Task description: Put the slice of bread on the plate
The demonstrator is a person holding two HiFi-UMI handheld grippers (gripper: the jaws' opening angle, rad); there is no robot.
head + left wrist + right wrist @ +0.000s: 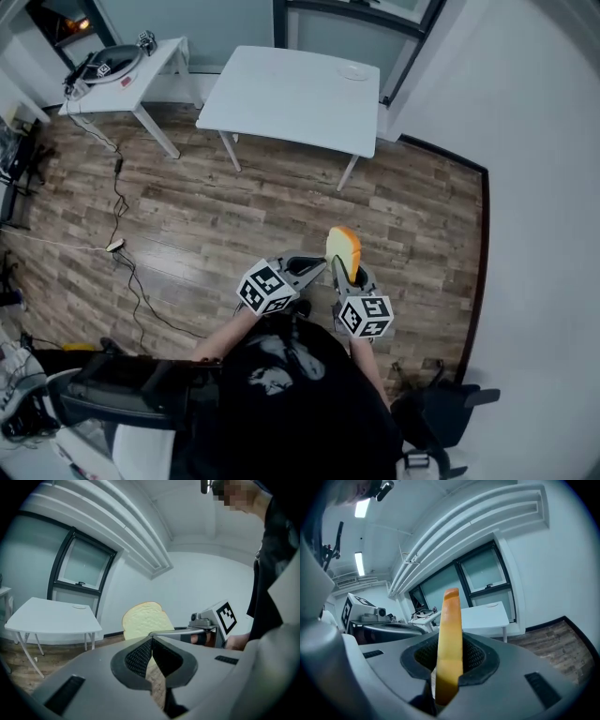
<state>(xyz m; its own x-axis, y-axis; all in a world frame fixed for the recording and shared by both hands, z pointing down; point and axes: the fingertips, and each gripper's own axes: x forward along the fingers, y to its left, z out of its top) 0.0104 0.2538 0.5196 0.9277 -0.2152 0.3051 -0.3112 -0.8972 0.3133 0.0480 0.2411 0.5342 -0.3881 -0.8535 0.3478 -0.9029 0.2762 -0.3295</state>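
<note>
My right gripper (345,274) is shut on a slice of bread (344,251), which stands upright on edge with its orange-brown crust facing up. Seen along that gripper's jaws, the bread (450,634) sits clamped between the black pads of the right gripper (449,654). My left gripper (302,268) is close beside it on the left, and its pads meet with nothing held. From the left gripper (151,643) the pale face of the bread (143,619) shows just ahead. A small white plate (354,71) lies on the far right corner of the white table (281,98), well ahead of both grippers.
A smaller white table (150,70) with a round black device (112,64) stands at the back left. Cables (117,246) run across the wood floor on the left. A black chair (441,412) is behind me on the right. A white wall closes the right side.
</note>
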